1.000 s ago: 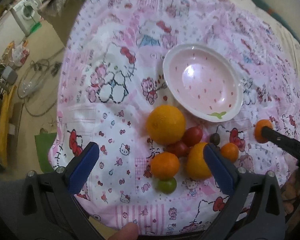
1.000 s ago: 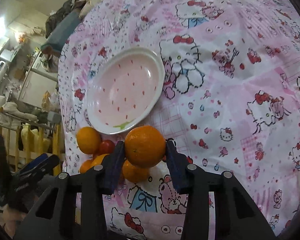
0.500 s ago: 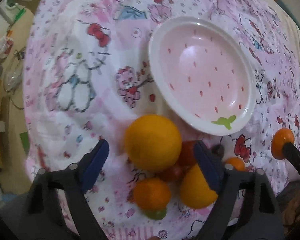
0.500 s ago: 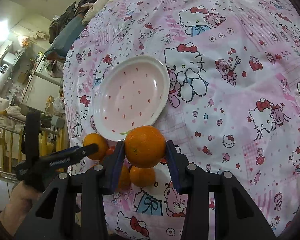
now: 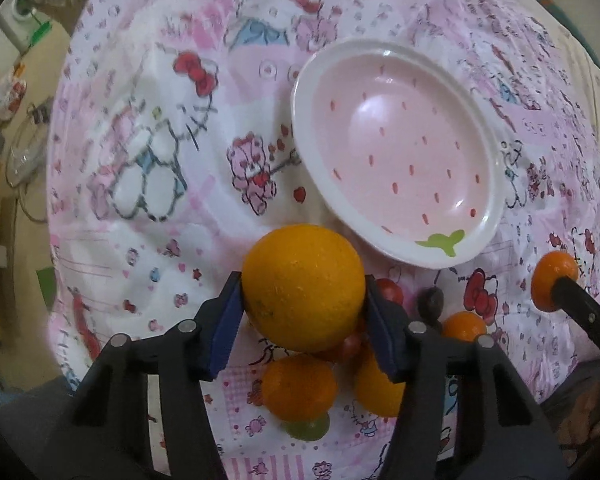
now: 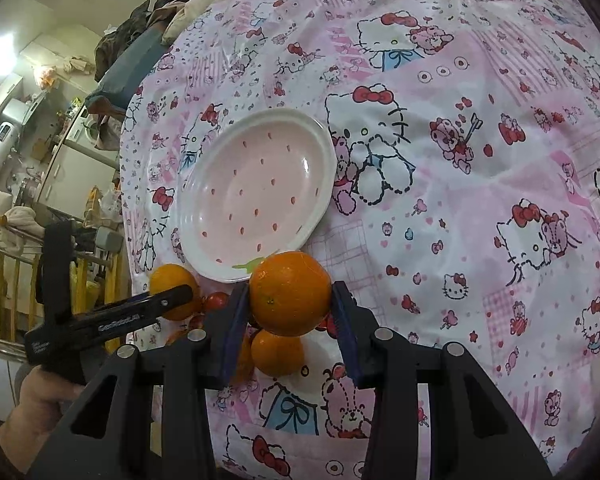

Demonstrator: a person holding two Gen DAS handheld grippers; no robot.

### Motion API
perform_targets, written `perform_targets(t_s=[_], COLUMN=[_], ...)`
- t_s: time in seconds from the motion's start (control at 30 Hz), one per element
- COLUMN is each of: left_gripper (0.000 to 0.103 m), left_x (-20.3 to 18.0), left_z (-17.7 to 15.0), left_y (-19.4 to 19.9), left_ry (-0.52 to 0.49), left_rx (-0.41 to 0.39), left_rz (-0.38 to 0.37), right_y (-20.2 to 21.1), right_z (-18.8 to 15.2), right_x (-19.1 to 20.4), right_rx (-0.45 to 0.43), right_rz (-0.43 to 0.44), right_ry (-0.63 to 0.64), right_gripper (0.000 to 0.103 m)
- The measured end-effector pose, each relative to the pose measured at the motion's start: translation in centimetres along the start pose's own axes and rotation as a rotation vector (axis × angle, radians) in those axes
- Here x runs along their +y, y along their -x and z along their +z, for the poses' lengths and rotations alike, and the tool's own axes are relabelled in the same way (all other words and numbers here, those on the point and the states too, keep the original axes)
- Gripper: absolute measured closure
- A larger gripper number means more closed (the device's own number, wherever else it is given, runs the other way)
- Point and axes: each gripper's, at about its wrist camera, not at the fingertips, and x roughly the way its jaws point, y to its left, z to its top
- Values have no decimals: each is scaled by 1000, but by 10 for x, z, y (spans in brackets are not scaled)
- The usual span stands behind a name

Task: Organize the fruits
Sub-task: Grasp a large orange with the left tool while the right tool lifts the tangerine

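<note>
Now both tools grip fruit: the right tool (image 6: 290,322) clenches an orange (image 6: 290,294), the left tool (image 5: 302,334) is closing on the big orange (image 5: 302,288), pads touching it, and next each must lift toward the plate (image 5: 300,128) at one o'clock.

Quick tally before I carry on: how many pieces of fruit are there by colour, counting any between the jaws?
Orange fruit: 5
Red fruit: 2
Dark fruit: 1
Green fruit: 1
Total: 9
</note>
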Motion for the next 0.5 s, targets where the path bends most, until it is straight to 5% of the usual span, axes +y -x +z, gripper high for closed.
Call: perform_targets(t_s=[0.2,0.5], left_gripper=[50,50], left_x=[-1,-6], left_z=[-1,12], left_y=[31,87], left_ry=[-37,-64], left_rx=[-154,-353], left_rz=[63,56], right_y=[2,40], right_z=[0,19], right_x=[2,16], right_rx=[-12,-161], right_rz=[-8,13], right_ry=[17,106], right_gripper=[60,60])
